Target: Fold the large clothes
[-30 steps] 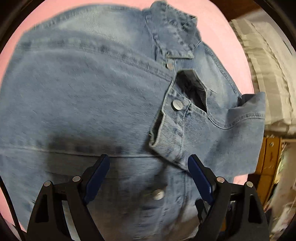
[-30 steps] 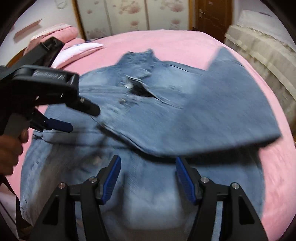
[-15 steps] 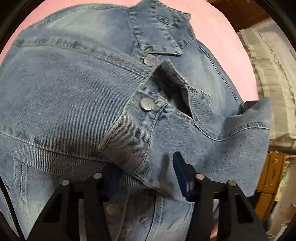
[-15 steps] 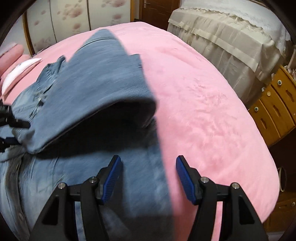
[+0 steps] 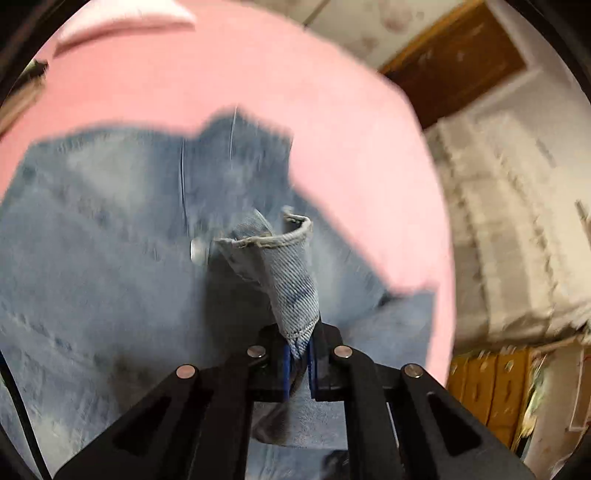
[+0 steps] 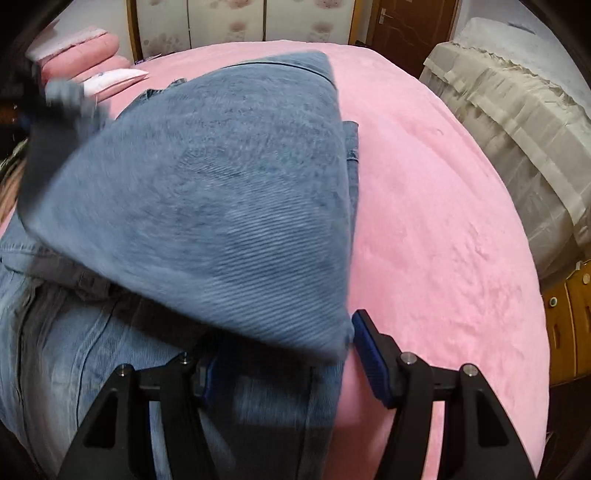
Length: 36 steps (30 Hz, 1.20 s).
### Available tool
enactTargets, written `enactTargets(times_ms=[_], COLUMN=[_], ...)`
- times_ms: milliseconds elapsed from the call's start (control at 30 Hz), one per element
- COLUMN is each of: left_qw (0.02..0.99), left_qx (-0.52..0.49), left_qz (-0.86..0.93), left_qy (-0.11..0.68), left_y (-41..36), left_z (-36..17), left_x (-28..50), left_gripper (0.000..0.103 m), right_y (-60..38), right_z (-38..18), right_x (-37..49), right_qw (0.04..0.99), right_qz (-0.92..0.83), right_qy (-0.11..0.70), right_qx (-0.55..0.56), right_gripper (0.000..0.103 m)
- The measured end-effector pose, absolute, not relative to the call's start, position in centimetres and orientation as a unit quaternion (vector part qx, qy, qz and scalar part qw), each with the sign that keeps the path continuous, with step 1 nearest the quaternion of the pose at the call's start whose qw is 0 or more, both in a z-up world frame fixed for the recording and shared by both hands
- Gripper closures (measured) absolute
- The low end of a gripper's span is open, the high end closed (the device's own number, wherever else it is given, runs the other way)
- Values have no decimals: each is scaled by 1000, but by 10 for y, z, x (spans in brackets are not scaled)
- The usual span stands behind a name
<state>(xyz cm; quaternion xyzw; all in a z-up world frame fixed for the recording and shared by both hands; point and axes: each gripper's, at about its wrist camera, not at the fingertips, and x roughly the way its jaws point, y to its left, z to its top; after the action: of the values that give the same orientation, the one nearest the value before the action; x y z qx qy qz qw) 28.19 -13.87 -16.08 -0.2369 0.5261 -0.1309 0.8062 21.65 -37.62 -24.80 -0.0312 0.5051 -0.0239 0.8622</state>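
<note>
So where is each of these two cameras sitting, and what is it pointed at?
Left wrist view: rides on the left hand-held gripper, looking down its fingers at the denim jacket on the pink bed; its own jaws show, shut on the jacket's cuff.
Right wrist view: rides on the right hand-held gripper, looking down across a folded-over jacket panel; its own jaws show, open.
Shared: jacket, bed, wooden door, beige-covered furniture.

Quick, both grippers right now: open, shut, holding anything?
Left gripper: shut on the denim jacket's sleeve cuff.
Right gripper: open, holding nothing; a jacket fold lies over it.
</note>
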Motion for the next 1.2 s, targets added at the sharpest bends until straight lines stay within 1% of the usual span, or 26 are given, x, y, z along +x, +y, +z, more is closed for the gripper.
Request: enactTargets(times_ms=[133,233,267,333,400,500,567,700,800,900,933,967,1000,1033,1067,1133,1200], left_qw=[851,871,872,860,841,793,783,784,789,789,790,793,796,799,801,807,805], left_qx=[-273,-258,-247,-233,-226,-201,-195,-175,-172,-157,-156,-155,-156,-155,-157,-157,-158], left_qz=[-93,-35,-13,26,50,86,87,94,90,87,87,84,81,78,74,62,45], left_qy=[438,416,421,453,489,568,584,588,584,587,586,583,579,576,573,565,570], left_y=[-95,-59,-50,-32,-22,-23,-31,-42,-43,-51,-49,-51,-49,-49,-45,-49,-53], left_z=[-106,-97,-101,-129,-166,-231,-252,-262,-263,-264,-262,-260,-256,-254,-250,-246,-245], left_x=[284,275,272,267,265,256,247,235,234,241,250,254,255,255,253,252,250], left_gripper=[99,99,99,99,98,98,98,96,96,96,96,96,96,96,96,96,96], right_y=[-375,-376,-376,-376,-377,-374,-373,-366,-352,-340,-337,-334,-333,-333,-334,-342,-362], right_z=[-245,-242,-241,-240,-240,-236,-230,-215,-207,-205,-204,-202,-200,-201,-204,-209,-213], right_x=[223,222,222,222,221,217,214,211,205,202,201,199,199,200,202,207,212], right_qw=[865,866,866,868,868,878,884,891,893,890,890,891,893,891,887,884,886], right_qz=[-29,-32,-31,-24,-21,-14,-6,12,25,18,15,18,33,48,51,39,9], right_qy=[499,498,498,496,496,477,465,448,436,423,415,405,399,405,417,434,450], right_qx=[-42,-41,-38,-30,-33,-42,-42,-65,-105,-167,-187,-204,-205,-198,-191,-168,-112], right_gripper=[41,41,41,41,41,41,41,41,41,41,44,61,73,88,90,90,90])
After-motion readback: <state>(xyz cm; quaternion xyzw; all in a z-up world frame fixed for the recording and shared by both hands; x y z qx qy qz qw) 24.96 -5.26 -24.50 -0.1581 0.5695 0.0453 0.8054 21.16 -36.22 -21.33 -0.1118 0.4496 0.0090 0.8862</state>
